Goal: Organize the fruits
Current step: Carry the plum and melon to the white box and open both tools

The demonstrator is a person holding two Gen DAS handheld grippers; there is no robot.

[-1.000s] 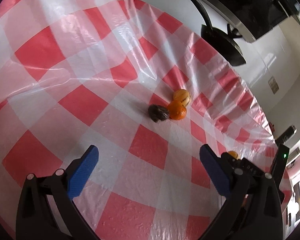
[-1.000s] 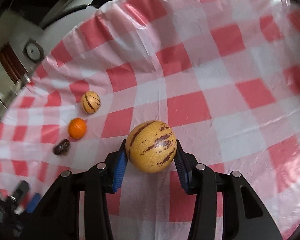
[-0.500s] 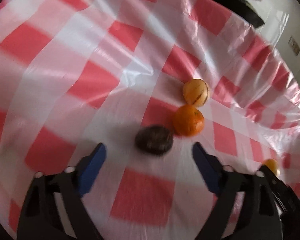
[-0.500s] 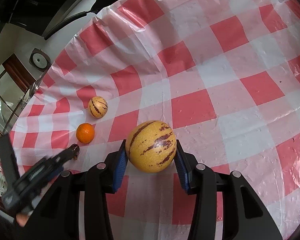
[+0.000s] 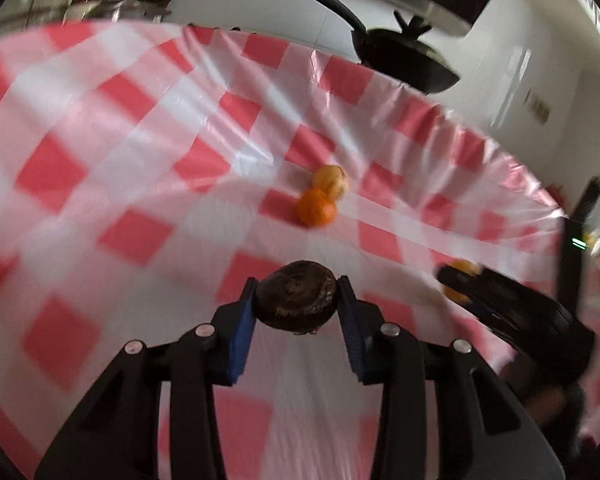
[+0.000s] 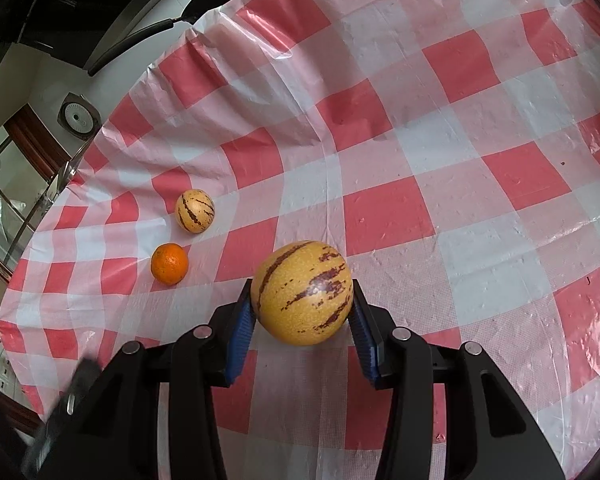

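Blue-padded left gripper (image 5: 297,300) jaws pinch the dark wrinkled fruit (image 5: 297,300); right gripper (image 6: 302,312) jaws clamp the striped melon (image 6: 302,293)

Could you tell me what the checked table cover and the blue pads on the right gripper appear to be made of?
The table cover looks like thin plastic sheeting, glossy: it shows glare patches, creases and fold lines. The blue pads on the right gripper look like ribbed rubber or soft plastic, matte, with fine grooves along their edges; which of the two cannot be told. They press against the striped yellow fruit.
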